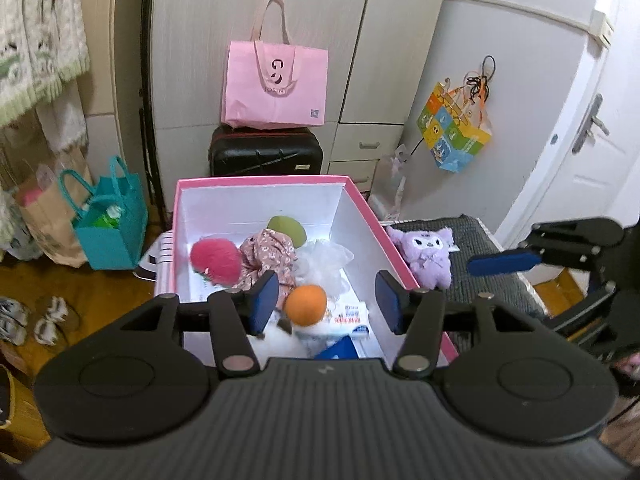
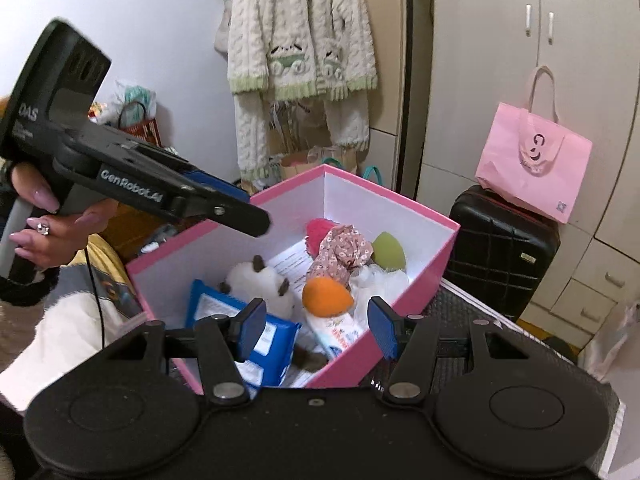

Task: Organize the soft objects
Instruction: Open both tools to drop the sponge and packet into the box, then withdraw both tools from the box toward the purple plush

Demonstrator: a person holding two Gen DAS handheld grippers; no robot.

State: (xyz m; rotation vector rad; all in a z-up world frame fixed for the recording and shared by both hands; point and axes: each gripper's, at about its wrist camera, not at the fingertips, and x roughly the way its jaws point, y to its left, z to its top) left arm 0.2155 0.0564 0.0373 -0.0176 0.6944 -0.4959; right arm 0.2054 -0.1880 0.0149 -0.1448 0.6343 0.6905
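Nearest, the left tongs (image 1: 327,300) and right tongs (image 2: 316,326) both stand released, nothing between their blue pads, above the pink box (image 1: 256,181). Inside it lie an orange sponge (image 1: 306,305), a floral cloth (image 1: 267,258), a red pompom (image 1: 215,259) and a green sponge (image 1: 287,229) — further right, outside, a purple plush (image 1: 428,254) rests on the grey surface (image 1: 480,276)

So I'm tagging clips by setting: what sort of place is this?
Most likely a home bedroom: a wardrobe with drawers, a knitted cardigan hanging up, and a black suitcase on the floor.
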